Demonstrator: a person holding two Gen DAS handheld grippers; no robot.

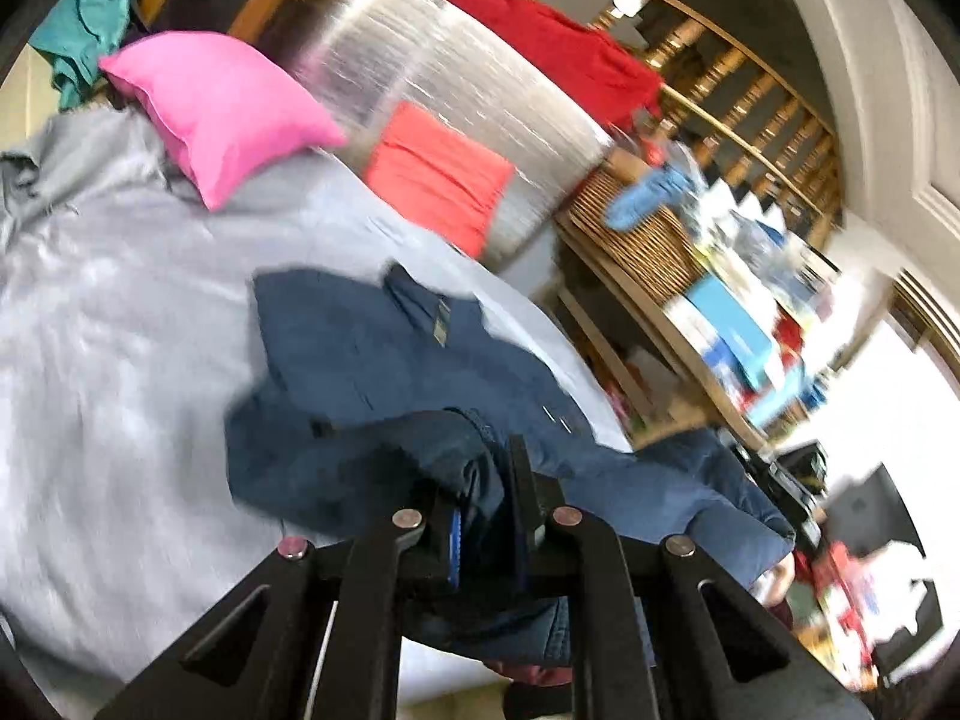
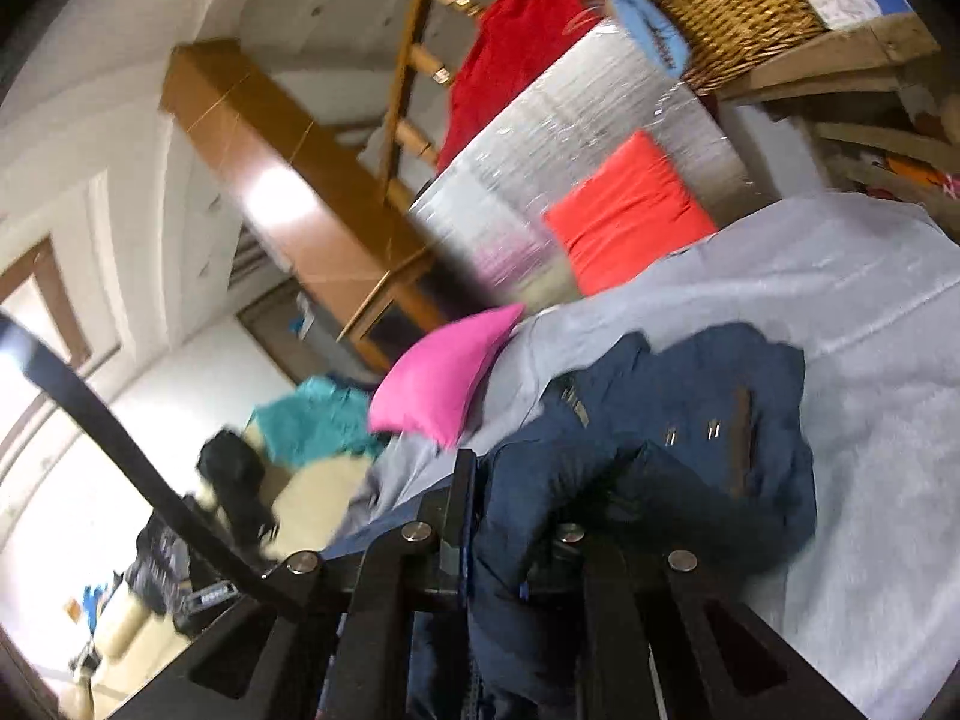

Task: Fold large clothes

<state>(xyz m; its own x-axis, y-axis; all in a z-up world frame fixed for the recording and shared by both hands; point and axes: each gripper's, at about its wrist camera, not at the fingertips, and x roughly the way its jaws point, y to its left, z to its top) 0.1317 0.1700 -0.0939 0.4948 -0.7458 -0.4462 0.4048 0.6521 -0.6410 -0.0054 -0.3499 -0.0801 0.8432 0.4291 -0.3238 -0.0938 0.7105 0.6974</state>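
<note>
Each tool is clamped on a fold of the navy garment (image 1: 372, 360): the left tool (image 1: 489, 504) and right tool (image 2: 510, 516) hold bunched cloth, while the rest trails ahead of them onto the grey bed sheet (image 1: 120, 300), short of the pink pillow (image 1: 222, 108).

Layout as seen from the two wrist views. A jacket (image 1: 384, 372) lies on the bed (image 1: 120, 330), its near end raised off the sheet and caught between the fingers of the left tongs (image 1: 486, 516) and the right tongs (image 2: 510, 534). Beyond the jacket, a pillow (image 1: 222, 108) rests on the bed. A cushion (image 1: 438, 174) leans against a wrapped roll (image 1: 456, 90) behind the bed's far edge. A garment (image 1: 558, 48) hangs over a railing (image 1: 750, 102) behind the roll. A wicker basket (image 2: 738, 6) stands on a shelf (image 2: 840, 60) beside the roll.
</note>
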